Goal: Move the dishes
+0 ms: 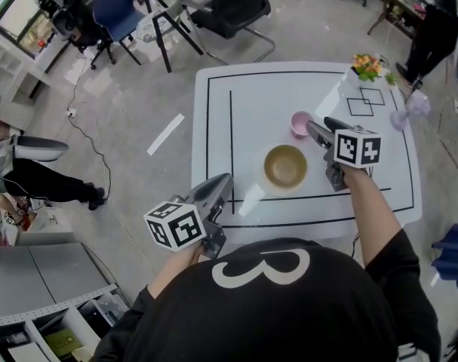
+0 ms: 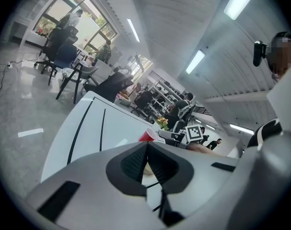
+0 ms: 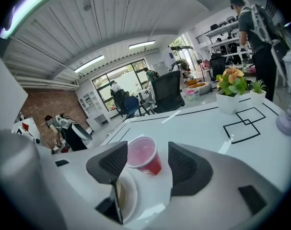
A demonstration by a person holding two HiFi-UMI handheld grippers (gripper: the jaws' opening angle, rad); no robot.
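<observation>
On the white table [image 1: 244, 104] a tan-lined white bowl [image 1: 284, 166] stands near the front edge. A small red cup [image 1: 299, 123] with a pink inside sits just behind it. My right gripper [image 1: 317, 125] reaches in from the right beside the cup. In the right gripper view its jaws [image 3: 146, 157] stand open on either side of the cup [image 3: 144, 156], and the pads do not touch it. The bowl [image 3: 125, 198] lies low at the left there. My left gripper [image 1: 225, 181] hovers off the table's front left corner, shut and empty [image 2: 147, 145].
A potted flower plant [image 1: 368, 66] stands at the far right corner of the table, and a pale purple glass [image 1: 413, 108] at its right edge. Black tape lines mark the tabletop. Office chairs [image 1: 229, 6] stand beyond the table. A person [image 1: 40, 179] is on the floor at the left.
</observation>
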